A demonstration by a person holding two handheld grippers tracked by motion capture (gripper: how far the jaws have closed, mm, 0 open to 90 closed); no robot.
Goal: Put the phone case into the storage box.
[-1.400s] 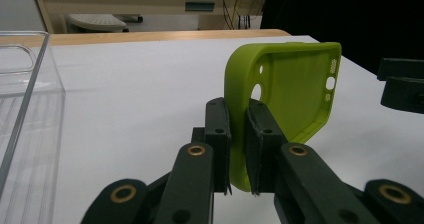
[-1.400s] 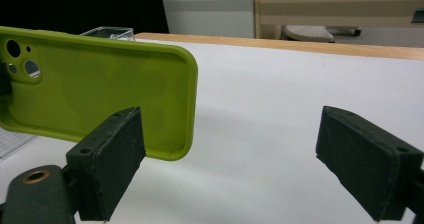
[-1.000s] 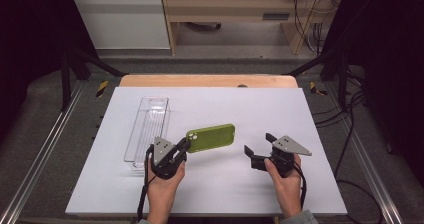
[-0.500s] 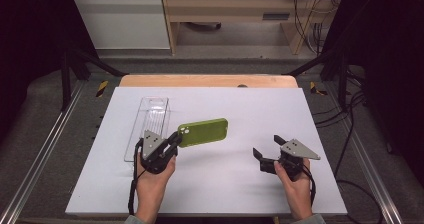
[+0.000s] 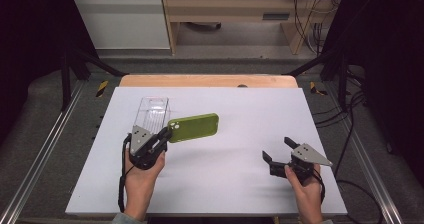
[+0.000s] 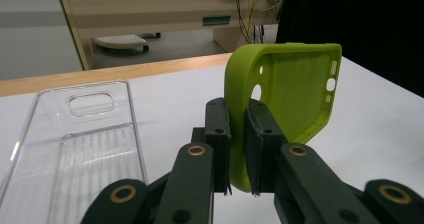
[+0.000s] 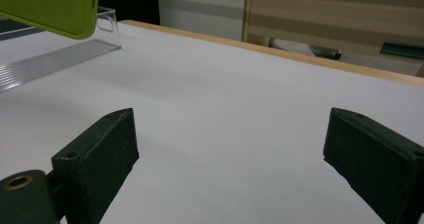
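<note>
**Green phone case pinched by one edge, clear of the table**

White tabletop (image 5: 230, 184) fills the workspace, with a wooden strip along its far side. Near its left, the left gripper (image 5: 162, 138) pinches the green phone case (image 5: 194, 127) by its camera-hole end, jaws pressed onto one thin wall (image 6: 239, 149). It hangs off the surface, just right of the clear tray (image 5: 151, 115). It looks light and rubbery, likely to flex or droop, so a grip on the rim suits it better than the flat back. To the right, the right gripper (image 5: 277, 150) rests with jaws spread and nothing between them.
</note>
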